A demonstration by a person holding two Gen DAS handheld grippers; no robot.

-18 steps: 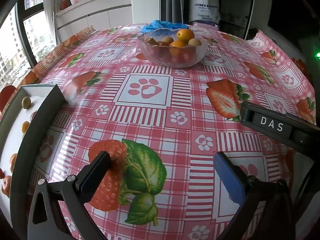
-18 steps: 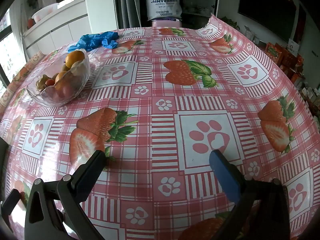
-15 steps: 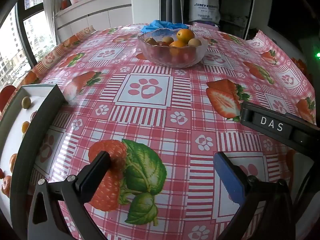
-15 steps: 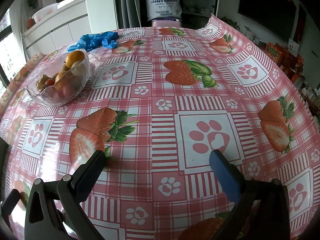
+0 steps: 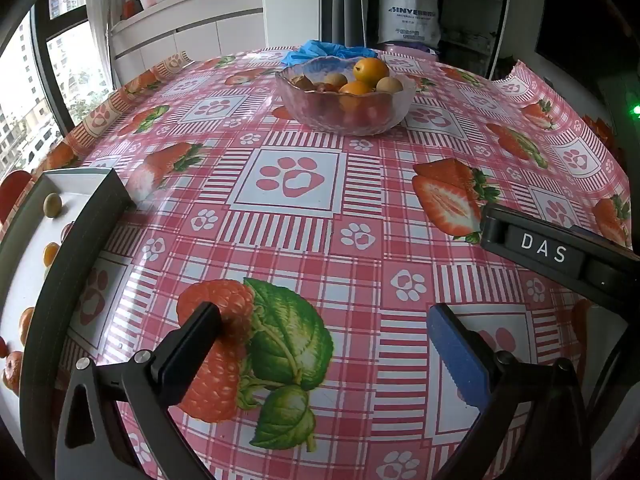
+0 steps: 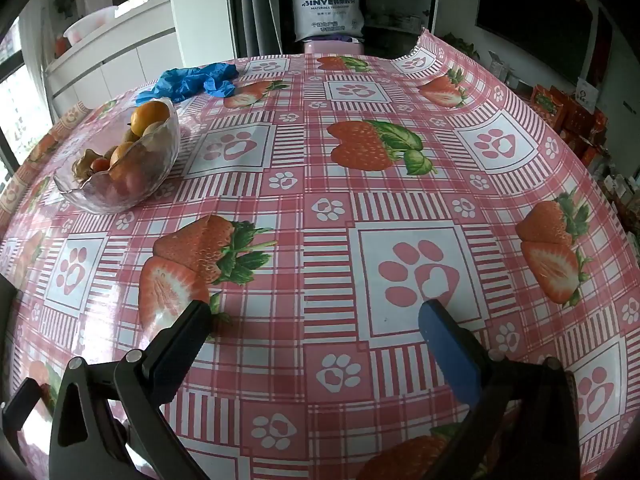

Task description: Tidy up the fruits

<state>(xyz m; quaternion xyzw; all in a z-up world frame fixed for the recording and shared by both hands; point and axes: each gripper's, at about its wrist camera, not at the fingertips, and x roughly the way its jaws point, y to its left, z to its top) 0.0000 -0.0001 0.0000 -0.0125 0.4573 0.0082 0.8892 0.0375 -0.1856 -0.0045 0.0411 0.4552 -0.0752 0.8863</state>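
Fruits (image 5: 362, 80) fill a glass bowl (image 5: 344, 114) on the far part of the surface (image 5: 304, 240). Well nearer than the bowl, the left tool (image 5: 324, 328) and right tool (image 6: 316, 320) hover with jaws spread wide, nothing between them. A blue glove (image 6: 192, 80) lies just behind the bowl.

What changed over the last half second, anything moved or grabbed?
Nothing visibly changed. Left gripper and right gripper both stay wide open and empty over the tablecloth; the glass fruit bowl and the tray at the left sit as before.
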